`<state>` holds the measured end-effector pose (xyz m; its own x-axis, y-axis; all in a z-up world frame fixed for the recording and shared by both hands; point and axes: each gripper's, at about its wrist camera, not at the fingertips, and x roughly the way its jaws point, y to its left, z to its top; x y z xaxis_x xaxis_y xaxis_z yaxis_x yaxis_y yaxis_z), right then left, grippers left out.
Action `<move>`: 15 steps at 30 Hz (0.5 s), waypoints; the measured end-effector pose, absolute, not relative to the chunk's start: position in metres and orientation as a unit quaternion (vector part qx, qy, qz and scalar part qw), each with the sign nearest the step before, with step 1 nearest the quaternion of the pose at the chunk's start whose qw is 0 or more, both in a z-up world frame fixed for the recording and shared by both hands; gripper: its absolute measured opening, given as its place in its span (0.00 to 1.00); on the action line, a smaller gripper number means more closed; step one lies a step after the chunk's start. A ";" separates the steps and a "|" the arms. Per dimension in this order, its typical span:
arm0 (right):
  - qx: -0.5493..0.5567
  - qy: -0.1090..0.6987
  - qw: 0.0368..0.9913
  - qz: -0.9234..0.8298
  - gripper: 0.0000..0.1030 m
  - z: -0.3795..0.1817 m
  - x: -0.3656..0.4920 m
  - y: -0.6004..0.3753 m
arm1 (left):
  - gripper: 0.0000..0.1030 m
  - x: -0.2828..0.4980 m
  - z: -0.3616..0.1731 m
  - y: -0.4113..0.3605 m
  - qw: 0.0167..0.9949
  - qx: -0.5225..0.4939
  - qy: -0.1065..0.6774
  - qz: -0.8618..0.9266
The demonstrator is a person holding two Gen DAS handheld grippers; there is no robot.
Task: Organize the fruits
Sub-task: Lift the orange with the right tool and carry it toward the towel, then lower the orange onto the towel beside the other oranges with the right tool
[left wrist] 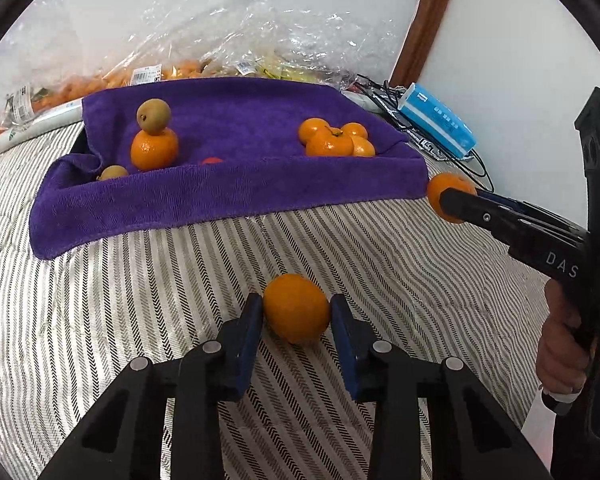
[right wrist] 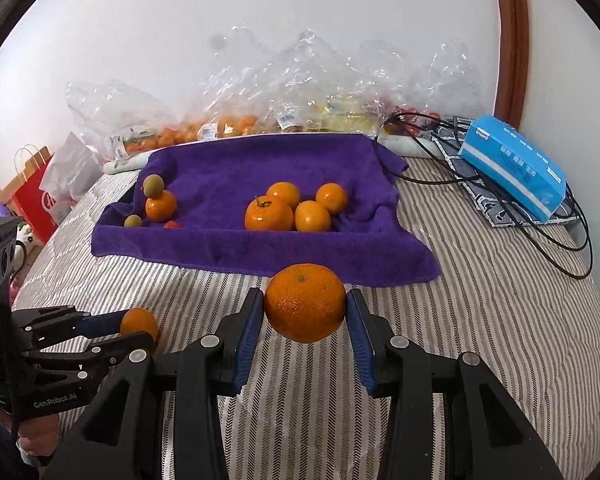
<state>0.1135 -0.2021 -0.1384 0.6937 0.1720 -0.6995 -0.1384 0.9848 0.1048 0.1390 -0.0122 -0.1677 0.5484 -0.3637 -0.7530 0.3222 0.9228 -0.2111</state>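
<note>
Gripping oranges, both grippers (striped bedding (left wrist: 140, 320))

A home bedroom: a striped quilted bed (right wrist: 480, 300) against a white wall, wooden door frame (right wrist: 510, 40) beside it.

A smooth orange (left wrist: 296, 307) rests on the striped bedcover. A larger, dimpled orange (right wrist: 305, 302) is raised in front of the purple towel (right wrist: 236, 168), where four oranges (right wrist: 296, 206) cluster at the right; another orange (right wrist: 161, 205) and two small brownish-green fruits (right wrist: 153, 183) lie at the left.
</note>
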 end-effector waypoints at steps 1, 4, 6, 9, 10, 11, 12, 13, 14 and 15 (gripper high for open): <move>0.022 0.382 0.920 0.084 0.41 -0.138 0.113 -0.202 | 0.32 0.139 -0.166 -0.011 0.880 -0.026 0.432 -0.196; 0.023 0.381 0.920 0.085 0.41 -0.137 0.113 -0.201 | 0.32 0.138 -0.162 -0.009 0.882 -0.032 0.427 -0.197; 0.023 0.381 0.920 0.086 0.41 -0.136 0.113 -0.200 | 0.32 0.138 -0.158 -0.007 0.885 -0.035 0.423 -0.192; 0.022 0.380 0.921 0.089 0.41 -0.134 0.114 -0.197 | 0.32 0.141 -0.153 -0.001 0.888 -0.042 0.419 -0.183; 0.022 0.380 0.920 0.090 0.41 -0.133 0.114 -0.196 | 0.32 0.141 -0.152 0.000 0.889 -0.045 0.419 -0.181; 0.021 0.379 0.920 0.091 0.41 -0.132 0.115 -0.195 | 0.32 0.142 -0.149 0.002 0.889 -0.048 0.419 -0.178; 0.021 0.379 0.920 0.093 0.41 -0.131 0.115 -0.193 | 0.32 0.143 -0.148 0.004 0.890 -0.051 0.418 -0.176; 0.021 0.379 0.921 0.094 0.41 -0.129 0.116 -0.192 | 0.32 0.145 -0.145 0.007 0.891 -0.055 0.416 -0.172; 0.020 0.377 0.921 0.096 0.41 -0.127 0.117 -0.191 | 0.32 0.146 -0.142 0.010 0.892 -0.058 0.415 -0.169; 0.019 0.376 0.921 0.097 0.41 -0.125 0.118 -0.190 | 0.32 0.146 -0.140 0.011 0.893 -0.060 0.413 -0.166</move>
